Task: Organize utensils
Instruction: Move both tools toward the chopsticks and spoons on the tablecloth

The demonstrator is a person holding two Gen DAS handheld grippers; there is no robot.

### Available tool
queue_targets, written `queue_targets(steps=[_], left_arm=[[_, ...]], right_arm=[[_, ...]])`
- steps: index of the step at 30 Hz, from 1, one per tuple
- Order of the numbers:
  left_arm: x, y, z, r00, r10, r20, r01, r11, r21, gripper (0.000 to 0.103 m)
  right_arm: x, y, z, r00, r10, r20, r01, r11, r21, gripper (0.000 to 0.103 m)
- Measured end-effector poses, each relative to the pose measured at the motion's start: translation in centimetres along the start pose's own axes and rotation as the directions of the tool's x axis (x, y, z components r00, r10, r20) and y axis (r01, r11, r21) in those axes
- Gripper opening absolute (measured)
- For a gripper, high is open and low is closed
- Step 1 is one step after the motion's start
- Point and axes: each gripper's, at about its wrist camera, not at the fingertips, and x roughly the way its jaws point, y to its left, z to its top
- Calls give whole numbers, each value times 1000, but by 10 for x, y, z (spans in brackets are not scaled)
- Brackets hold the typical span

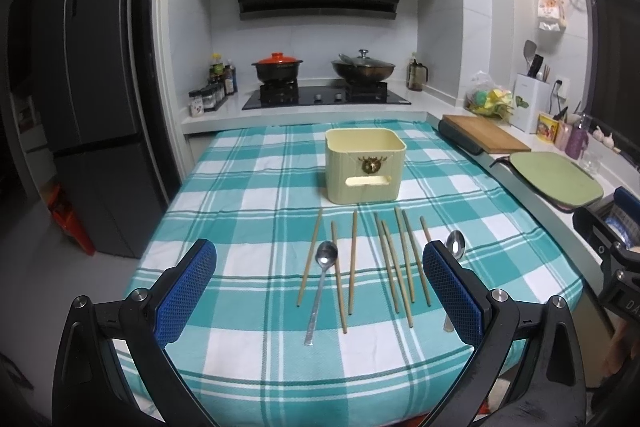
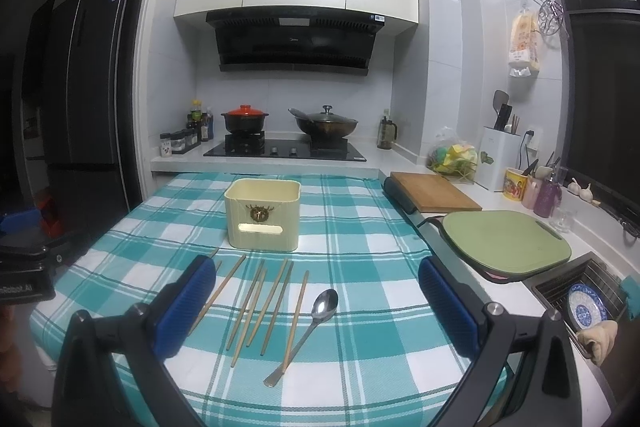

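Hovering above the near edge of the checked tabletop (image 1: pixel 248 187), the left gripper (image 1: pixel 320 267) has its jaws spread wide apart and grips nothing; in the right wrist view the right gripper (image 2: pixel 314 283) likewise has its jaws wide apart and empty. In the left wrist view, the chopsticks (image 1: pixel 404 259) lie side by side at lower centre of the frame, one spoon (image 1: pixel 322 275) among them and a second spoon (image 1: pixel 456 245) at their right, partly behind the right finger. The cream utensil box (image 1: pixel 364 167) stands upright at frame centre, just beyond the chopstick tips.
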Motion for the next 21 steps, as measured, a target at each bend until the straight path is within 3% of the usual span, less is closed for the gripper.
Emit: queue_targets(steps=[21], left_arm=[[35,-3,-5,998,-12,-67,12,1000,4,103]], right_arm=[[19,-5,-11,999,27,-39,-27,1000,2,103]])
